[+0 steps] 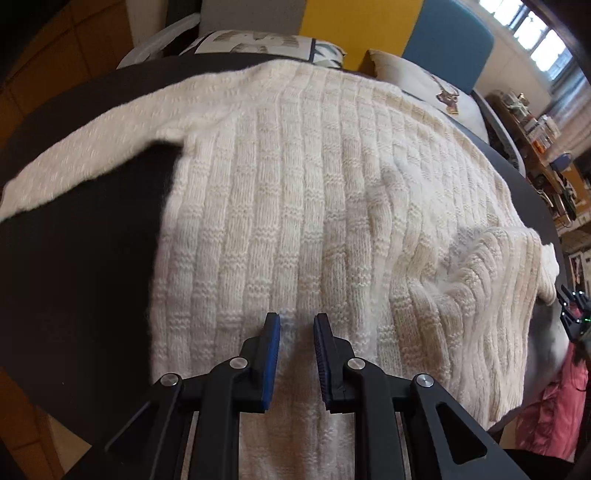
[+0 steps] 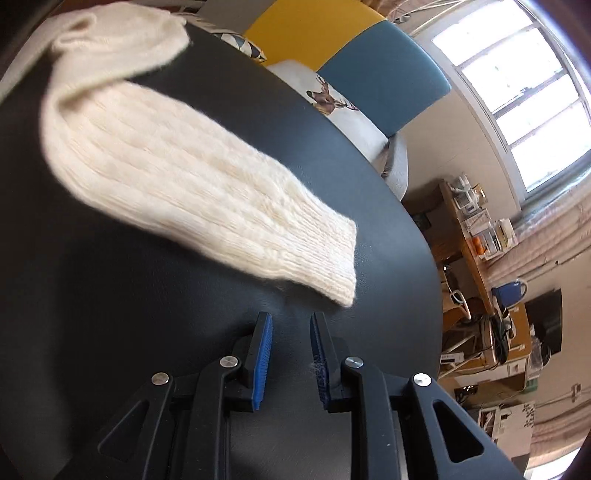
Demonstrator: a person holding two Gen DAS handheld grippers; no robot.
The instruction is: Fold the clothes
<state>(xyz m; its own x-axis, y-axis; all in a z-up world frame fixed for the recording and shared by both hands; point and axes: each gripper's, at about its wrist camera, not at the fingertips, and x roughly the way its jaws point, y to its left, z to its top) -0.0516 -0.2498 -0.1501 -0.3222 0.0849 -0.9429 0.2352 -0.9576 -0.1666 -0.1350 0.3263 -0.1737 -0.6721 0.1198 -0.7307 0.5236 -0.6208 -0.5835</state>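
A cream knitted sweater (image 1: 295,192) lies spread flat on a black round table (image 1: 74,277), one sleeve (image 1: 92,147) stretched out to the left. Its right side is rumpled into a fold (image 1: 491,266). My left gripper (image 1: 296,320) points steeply down over the sweater's lower body; its blue pads stand a narrow gap apart, and the knit shows through that gap unpinched. In the right wrist view the other sleeve (image 2: 177,177) lies across the table (image 2: 110,332), cuff (image 2: 332,258) nearest me. My right gripper (image 2: 291,319) hovers just short of that cuff, open a little and empty.
Behind the table stand a yellow chair back (image 2: 314,33) and a blue chair back (image 2: 388,70), with printed cushions (image 2: 343,107). A cluttered wooden desk (image 2: 476,266) and a window (image 2: 517,92) are to the right. Pink cloth (image 1: 554,413) hangs beyond the table's right edge.
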